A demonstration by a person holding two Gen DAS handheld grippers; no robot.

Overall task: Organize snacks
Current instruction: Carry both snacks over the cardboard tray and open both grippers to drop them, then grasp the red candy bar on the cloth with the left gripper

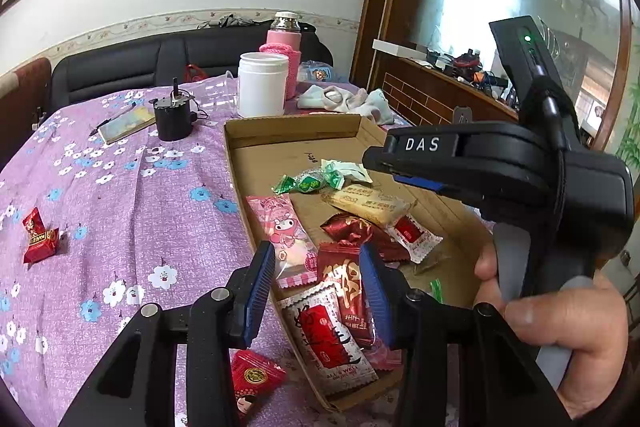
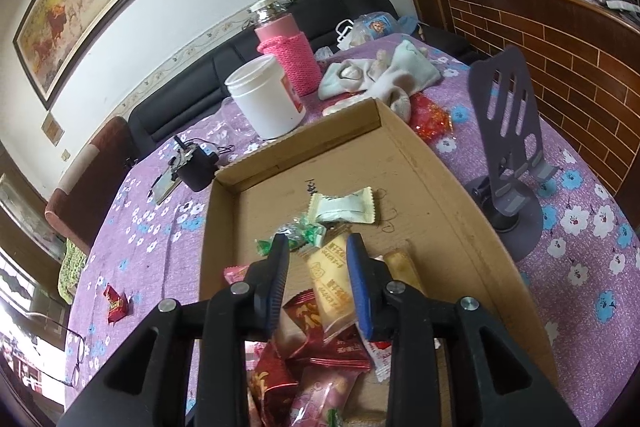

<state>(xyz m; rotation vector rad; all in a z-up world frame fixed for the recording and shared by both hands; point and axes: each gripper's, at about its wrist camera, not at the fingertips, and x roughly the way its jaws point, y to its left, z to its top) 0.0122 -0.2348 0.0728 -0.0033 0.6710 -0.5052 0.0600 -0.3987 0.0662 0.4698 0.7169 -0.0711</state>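
Observation:
A shallow cardboard tray (image 1: 288,131) (image 2: 436,187) on the purple flowered tablecloth holds several wrapped snacks: green candies (image 1: 308,183), a yellow biscuit pack (image 1: 368,203) (image 2: 330,279), a pink cartoon pack (image 1: 288,235), red packs (image 1: 348,279). My left gripper (image 1: 318,291) is open and empty, above the tray's near left edge. My right gripper (image 2: 316,279) is open and empty over the tray, straddling the yellow biscuit pack; it also shows in the left wrist view (image 1: 404,163). Red candies (image 1: 38,237) (image 2: 116,303) lie loose on the cloth at left. Another red pack (image 1: 256,379) lies beside the tray's near corner.
A white jar (image 1: 262,83) (image 2: 266,99), a pink-sleeved flask (image 1: 284,47) (image 2: 288,51), a black motor (image 1: 172,115), a notebook (image 1: 126,125) and socks (image 2: 376,75) stand beyond the tray. A purple phone stand (image 2: 508,155) is at its right. Glasses (image 2: 78,355) lie near left.

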